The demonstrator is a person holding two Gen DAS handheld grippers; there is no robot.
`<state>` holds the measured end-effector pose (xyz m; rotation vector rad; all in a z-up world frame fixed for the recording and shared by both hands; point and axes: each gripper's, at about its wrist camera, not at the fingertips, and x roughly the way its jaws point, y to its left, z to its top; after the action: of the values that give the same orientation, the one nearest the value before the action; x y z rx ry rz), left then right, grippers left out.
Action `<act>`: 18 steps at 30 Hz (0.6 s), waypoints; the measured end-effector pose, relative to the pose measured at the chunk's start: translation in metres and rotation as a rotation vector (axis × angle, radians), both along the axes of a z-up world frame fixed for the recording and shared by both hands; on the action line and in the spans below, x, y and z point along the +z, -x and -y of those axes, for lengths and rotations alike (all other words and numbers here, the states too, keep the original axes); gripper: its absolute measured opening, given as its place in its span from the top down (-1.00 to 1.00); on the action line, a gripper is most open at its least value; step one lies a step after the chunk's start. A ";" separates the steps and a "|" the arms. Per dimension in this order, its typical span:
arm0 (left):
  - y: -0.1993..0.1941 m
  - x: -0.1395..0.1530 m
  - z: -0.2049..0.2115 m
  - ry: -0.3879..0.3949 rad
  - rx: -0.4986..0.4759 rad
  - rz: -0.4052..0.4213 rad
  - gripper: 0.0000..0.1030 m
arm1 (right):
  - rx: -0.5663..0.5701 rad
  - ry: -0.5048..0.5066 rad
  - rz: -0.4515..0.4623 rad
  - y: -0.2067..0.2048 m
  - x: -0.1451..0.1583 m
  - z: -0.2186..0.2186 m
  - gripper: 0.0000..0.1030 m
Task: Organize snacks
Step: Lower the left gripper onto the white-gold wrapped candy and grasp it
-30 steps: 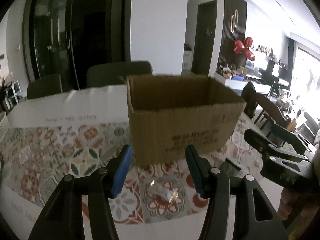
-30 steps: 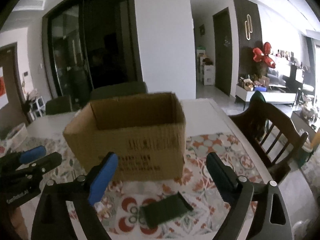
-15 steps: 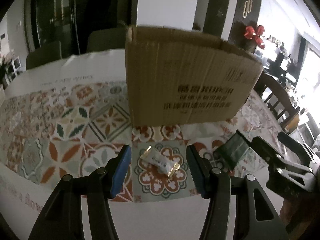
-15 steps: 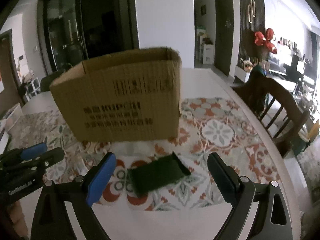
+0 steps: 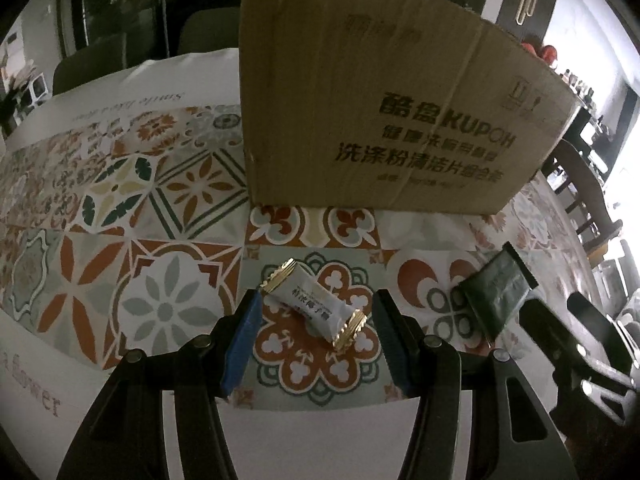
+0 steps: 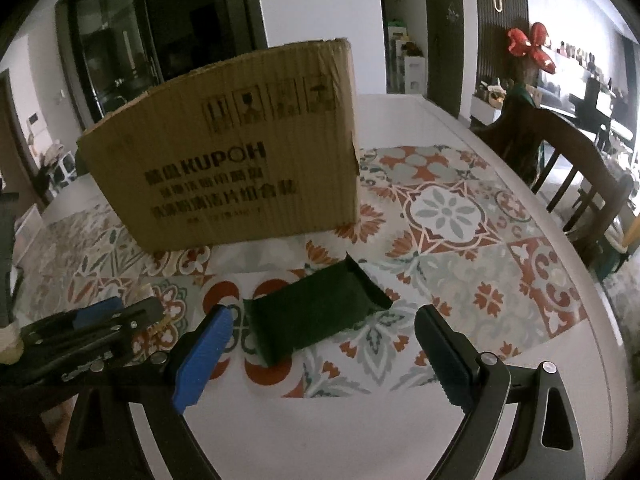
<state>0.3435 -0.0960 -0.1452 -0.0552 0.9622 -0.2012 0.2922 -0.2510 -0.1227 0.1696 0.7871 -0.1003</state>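
Cardboard box (image 5: 384, 112) reads "KUPOH", both grippers spread

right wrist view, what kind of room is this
Most likely a home dining area: a table under a patterned tablecloth, a wooden dining chair beside it, and a cluttered living room shelf behind.

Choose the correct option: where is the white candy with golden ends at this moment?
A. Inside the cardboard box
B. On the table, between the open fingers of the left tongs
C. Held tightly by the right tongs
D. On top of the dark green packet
B: the white candy lies on the patterned tablecloth between the spread fingers of the left tongs, in front of the cardboard box and apart from the dark green packet.
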 end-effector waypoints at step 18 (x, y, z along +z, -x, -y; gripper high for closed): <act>0.002 -0.004 0.001 -0.005 0.000 0.032 0.60 | 0.002 -0.020 -0.030 -0.004 -0.009 0.000 -0.81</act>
<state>0.3413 -0.0974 -0.1488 -0.0472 0.9307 -0.1997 0.2959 -0.2510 -0.1318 0.1868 0.8182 -0.0932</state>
